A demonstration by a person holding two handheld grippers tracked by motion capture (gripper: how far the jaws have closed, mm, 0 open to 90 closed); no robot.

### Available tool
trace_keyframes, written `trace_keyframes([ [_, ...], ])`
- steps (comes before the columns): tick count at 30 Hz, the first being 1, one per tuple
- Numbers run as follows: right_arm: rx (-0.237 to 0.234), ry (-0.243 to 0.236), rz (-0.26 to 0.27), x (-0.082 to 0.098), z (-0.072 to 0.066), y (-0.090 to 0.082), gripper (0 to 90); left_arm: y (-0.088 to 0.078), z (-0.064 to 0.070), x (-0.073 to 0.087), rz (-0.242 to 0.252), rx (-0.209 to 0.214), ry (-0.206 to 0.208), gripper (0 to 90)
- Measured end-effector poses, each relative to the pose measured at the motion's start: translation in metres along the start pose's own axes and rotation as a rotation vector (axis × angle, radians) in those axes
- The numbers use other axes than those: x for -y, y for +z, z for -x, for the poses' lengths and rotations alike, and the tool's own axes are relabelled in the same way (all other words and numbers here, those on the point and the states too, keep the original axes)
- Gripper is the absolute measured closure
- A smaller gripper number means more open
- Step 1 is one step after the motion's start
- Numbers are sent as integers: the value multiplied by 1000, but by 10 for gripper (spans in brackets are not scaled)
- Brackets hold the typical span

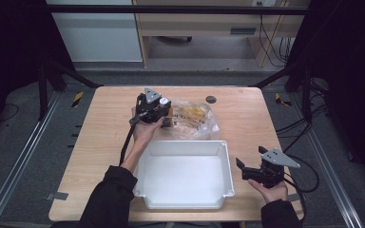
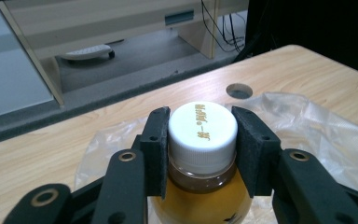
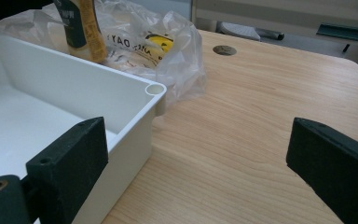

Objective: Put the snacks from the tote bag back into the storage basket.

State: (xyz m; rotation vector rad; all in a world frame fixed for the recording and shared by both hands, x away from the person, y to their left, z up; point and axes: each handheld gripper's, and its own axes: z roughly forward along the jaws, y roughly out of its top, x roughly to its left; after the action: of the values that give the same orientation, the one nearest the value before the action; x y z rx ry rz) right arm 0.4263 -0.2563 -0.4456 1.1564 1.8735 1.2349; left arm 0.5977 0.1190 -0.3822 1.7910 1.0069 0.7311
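Left gripper (image 2: 203, 140) clamps the bottle (image 2: 204, 186) by its cap for lifting; right gripper (image 3: 200, 163) idles wide beside the tray (image 3: 151, 100).

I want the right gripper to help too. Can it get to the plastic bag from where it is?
Probably yes. The right gripper is open and holds nothing, beside the white bin. Bare table runs from it to the plastic bag, past the bin's corner. The left gripper already grips the bottle there.
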Motion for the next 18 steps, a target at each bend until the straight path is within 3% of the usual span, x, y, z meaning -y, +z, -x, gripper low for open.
trace_keyframes([
  [18,4,1,1,0,0,-1,57,-39,-10,-27,102,13,-61,590],
])
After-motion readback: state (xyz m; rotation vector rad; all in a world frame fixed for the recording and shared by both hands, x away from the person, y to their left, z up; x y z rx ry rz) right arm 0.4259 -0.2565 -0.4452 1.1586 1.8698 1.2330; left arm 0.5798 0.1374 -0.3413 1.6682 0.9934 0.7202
